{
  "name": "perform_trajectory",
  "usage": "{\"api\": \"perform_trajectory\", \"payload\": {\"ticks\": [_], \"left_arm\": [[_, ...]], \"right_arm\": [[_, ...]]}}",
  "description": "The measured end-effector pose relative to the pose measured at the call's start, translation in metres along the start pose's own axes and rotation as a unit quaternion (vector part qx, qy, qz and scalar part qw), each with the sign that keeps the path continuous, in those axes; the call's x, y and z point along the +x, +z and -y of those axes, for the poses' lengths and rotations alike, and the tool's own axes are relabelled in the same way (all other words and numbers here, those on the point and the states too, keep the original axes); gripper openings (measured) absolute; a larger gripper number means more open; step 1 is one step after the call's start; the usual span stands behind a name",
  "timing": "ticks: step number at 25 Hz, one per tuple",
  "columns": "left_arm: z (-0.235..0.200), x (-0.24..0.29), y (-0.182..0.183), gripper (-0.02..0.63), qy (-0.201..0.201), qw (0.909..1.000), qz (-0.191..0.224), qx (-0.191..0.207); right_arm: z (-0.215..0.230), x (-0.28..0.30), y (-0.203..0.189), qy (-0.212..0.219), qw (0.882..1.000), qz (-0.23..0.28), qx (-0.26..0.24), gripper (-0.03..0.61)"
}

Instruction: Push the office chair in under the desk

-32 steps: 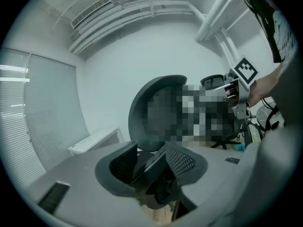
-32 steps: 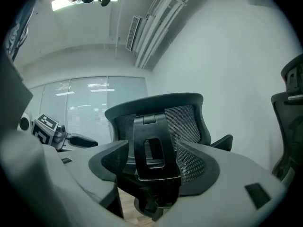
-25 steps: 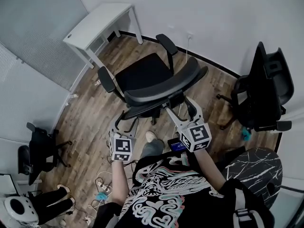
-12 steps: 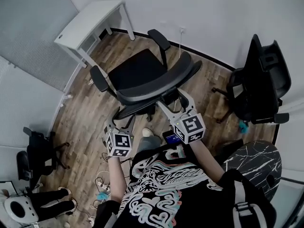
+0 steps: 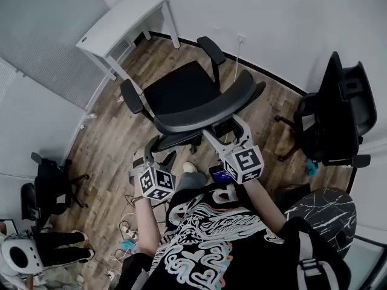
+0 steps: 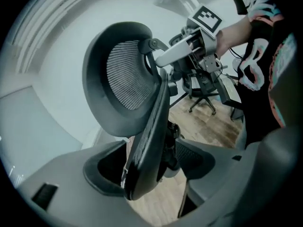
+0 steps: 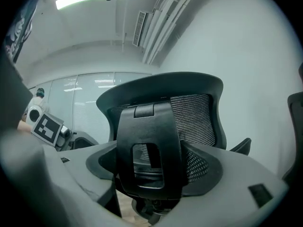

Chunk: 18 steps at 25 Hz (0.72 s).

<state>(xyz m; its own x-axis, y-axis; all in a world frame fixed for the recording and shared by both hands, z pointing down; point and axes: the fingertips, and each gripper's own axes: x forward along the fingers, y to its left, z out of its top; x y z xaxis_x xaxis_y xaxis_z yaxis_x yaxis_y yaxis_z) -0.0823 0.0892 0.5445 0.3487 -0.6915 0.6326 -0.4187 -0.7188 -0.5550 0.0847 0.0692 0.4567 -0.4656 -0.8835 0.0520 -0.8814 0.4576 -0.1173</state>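
A black office chair [image 5: 181, 92] with a mesh back [image 6: 125, 74] stands on the wood floor, its seat facing the white desk [image 5: 124, 20] at the far left. Both grippers are behind its backrest. My left gripper [image 5: 158, 153] is at the lower left edge of the back. Its jaws are opening, with the backrest's edge [image 6: 149, 141] between them and a gap showing. My right gripper [image 5: 225, 128] is at the right. Its jaws are opening around the black back support [image 7: 149, 150].
A second black chair [image 5: 338, 110] stands at the right by the wall, and a third [image 5: 51, 186] is at the left. A dark marbled table [image 5: 320, 213] is at the lower right. Cables [image 5: 127, 234] lie on the floor by my feet.
Both grippers stay at the chair's back and their jaws stand a little wider. The head view has shifted slightly; the chair sits about as far from the desk as before.
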Motion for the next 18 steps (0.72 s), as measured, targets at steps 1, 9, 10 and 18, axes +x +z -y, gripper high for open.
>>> {"api": "perform_trajectory", "payload": {"ticks": [1,9,10,18], "left_arm": [[0.002,0.002,-0.002,0.342,-0.012,0.9998,-0.012,0.014],[0.009,0.014,-0.005,0.270,-0.088,0.9932,-0.051,0.058],[0.010,0.017,-0.006,0.268,-0.091,0.9924,-0.053,0.062],[0.016,0.039,-0.014,0.246,-0.075,0.9901,-0.071,0.094]], "right_arm": [[-0.001,0.001,0.000,0.004,1.000,0.000,-0.001,0.342],[-0.007,0.006,0.001,0.029,0.999,-0.005,-0.027,0.344],[-0.008,0.007,0.001,0.031,0.999,-0.005,-0.029,0.344],[-0.015,0.007,-0.002,0.042,0.996,-0.010,-0.080,0.318]]}}
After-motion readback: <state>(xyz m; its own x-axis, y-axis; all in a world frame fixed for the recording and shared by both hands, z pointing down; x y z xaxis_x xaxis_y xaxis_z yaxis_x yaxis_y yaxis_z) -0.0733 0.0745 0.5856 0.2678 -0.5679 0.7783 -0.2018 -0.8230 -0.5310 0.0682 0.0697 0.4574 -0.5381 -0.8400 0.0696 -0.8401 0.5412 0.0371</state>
